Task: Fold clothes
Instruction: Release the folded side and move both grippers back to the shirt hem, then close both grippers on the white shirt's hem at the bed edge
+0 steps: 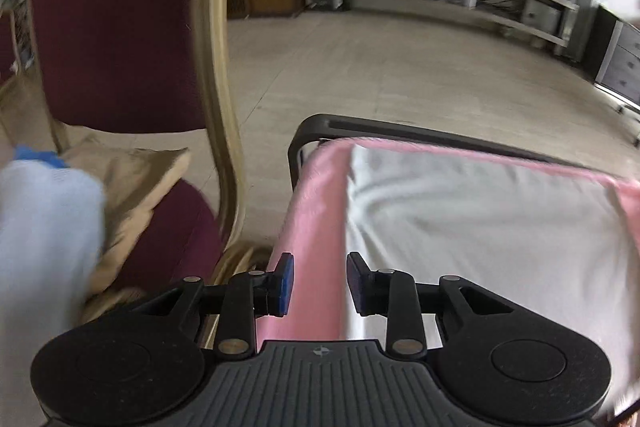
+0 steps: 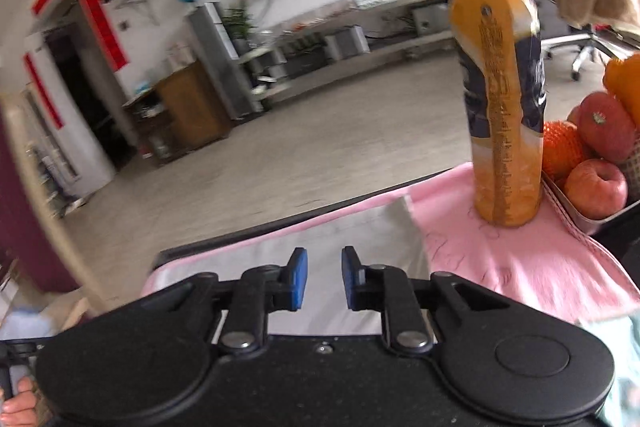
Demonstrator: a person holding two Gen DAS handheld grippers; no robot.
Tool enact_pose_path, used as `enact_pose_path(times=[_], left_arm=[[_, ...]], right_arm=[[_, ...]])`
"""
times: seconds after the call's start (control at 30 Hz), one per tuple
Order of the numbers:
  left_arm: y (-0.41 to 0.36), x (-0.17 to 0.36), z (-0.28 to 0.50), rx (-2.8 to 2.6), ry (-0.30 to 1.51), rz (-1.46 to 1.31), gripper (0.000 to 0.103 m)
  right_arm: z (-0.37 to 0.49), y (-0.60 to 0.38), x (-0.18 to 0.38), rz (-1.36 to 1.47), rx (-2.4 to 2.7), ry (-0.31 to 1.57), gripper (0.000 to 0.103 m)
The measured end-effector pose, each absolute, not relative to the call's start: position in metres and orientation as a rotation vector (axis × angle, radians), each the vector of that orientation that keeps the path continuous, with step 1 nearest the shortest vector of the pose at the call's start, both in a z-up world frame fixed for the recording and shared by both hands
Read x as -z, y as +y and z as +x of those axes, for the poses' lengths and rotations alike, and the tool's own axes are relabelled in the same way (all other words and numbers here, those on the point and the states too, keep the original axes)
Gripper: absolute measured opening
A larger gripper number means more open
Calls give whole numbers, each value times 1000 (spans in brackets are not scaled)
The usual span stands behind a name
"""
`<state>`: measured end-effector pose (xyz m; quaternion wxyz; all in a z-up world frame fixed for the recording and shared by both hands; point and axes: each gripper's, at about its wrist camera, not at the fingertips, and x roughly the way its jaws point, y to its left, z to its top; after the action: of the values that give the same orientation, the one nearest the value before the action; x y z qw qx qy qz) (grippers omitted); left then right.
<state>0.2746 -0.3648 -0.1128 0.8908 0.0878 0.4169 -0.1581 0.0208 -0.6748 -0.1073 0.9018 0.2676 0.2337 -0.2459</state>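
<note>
A light grey folded garment lies flat on the pink cloth that covers the table. My left gripper hovers over the garment's left edge, open, with nothing between its blue pads. In the right wrist view the same grey garment lies below my right gripper, which is open and empty too. A pale blue cloth shows blurred at the far left, above the chair seat. Beige folded fabric rests on that seat.
A maroon chair with a gold frame stands close to the table's left end. An orange juice bottle stands on the pink cloth at the right, beside a tray of apples. A hand shows at the bottom left.
</note>
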Motion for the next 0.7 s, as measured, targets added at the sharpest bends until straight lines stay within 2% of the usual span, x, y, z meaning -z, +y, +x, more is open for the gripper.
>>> enact_pose_path(times=[0.13,0.3,0.43,0.7], left_arm=[[-381,138,335,320,929,75,29],[-401,162,378,330,951,33,28],[-416,176,398,357,969,16,21],[-436,181,408,432,936,54,19]], right_arm=[[53,-714,143,550,559,493,25],[87,-756,186,555,606,507,25],[94,-762,200,545,624,512,25],[99,-779,217,562,669,508,25]])
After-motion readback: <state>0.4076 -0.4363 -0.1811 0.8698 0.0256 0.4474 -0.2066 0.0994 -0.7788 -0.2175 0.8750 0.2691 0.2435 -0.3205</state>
